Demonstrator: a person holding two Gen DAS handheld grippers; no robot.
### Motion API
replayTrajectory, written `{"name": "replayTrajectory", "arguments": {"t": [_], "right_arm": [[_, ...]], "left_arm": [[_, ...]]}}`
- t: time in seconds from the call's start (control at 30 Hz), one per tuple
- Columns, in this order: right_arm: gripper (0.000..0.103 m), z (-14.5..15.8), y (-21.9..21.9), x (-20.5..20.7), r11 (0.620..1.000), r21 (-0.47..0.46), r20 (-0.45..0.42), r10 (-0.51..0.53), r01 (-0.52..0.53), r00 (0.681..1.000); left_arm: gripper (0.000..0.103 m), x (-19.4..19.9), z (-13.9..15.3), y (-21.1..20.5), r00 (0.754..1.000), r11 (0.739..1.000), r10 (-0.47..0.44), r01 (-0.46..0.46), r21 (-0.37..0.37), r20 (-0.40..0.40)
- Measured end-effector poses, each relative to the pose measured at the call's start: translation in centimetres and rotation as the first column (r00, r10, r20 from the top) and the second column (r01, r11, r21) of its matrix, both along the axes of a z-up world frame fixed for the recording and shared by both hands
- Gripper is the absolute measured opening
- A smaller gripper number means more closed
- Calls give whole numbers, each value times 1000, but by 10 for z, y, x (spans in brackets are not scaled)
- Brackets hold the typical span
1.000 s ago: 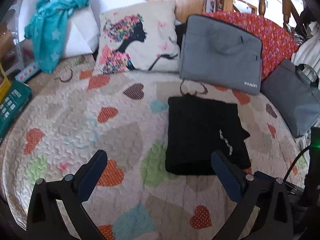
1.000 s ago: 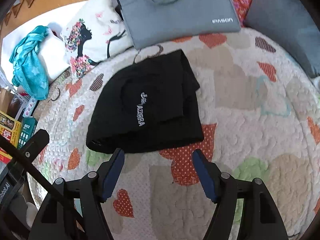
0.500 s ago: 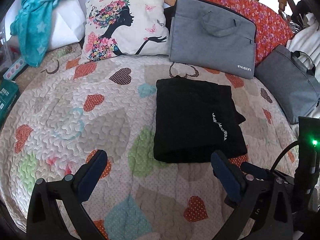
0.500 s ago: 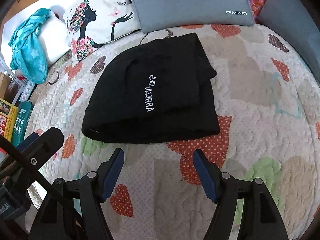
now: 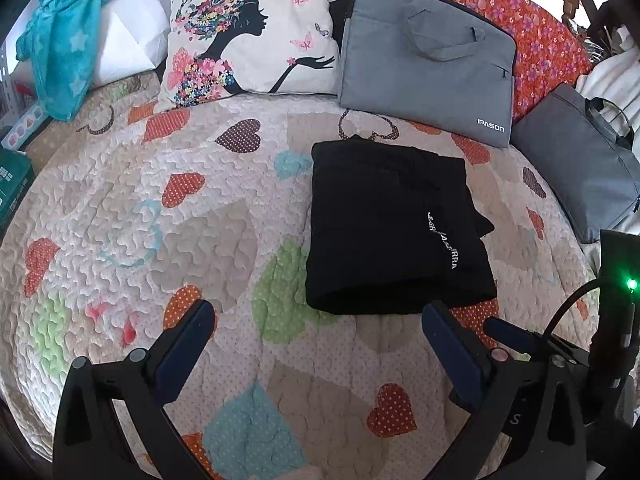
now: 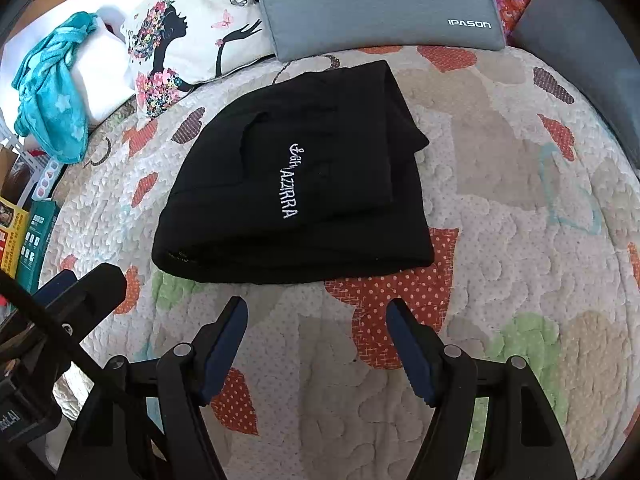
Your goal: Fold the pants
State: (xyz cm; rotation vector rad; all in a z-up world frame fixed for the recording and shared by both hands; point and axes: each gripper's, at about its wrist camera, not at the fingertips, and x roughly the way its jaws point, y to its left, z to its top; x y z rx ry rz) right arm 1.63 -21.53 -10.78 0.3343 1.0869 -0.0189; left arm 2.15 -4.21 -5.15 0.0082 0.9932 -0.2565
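Black pants (image 5: 388, 228) with white lettering lie folded into a compact rectangle on the heart-patterned quilt (image 5: 160, 220); they also show in the right wrist view (image 6: 296, 184). My left gripper (image 5: 318, 320) is open and empty, just short of the pants' near edge. My right gripper (image 6: 316, 316) is open and empty, just short of the same folded edge. Neither gripper touches the cloth.
A printed pillow (image 5: 248, 36), a grey laptop bag (image 5: 428, 56), a second grey bag (image 5: 580, 168) and a red floral cushion (image 5: 544, 36) line the far side. A teal towel (image 5: 60, 40) lies far left. Boxes (image 6: 24, 236) stand beside the bed.
Both grippers have drawn nearer to the folded pants and tilted down, so the pants look larger. The pants have not moved. Both grippers stay open.
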Motion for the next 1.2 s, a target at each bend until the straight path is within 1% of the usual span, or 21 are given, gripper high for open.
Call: {"name": "replayTrajectory", "arguments": {"t": [0.7,1.2], "right_arm": [[78,-6,1,2,1000,-6,-19,-1,0,1000],[79,-7,1,2,1000,-10,-21,0,-1,1000]], "left_arm": [[103,2,-9,-3,999,1000,-15,15,3,-46],[103,2,-11,-2,998,1000,-14,14,-2,-58]]}}
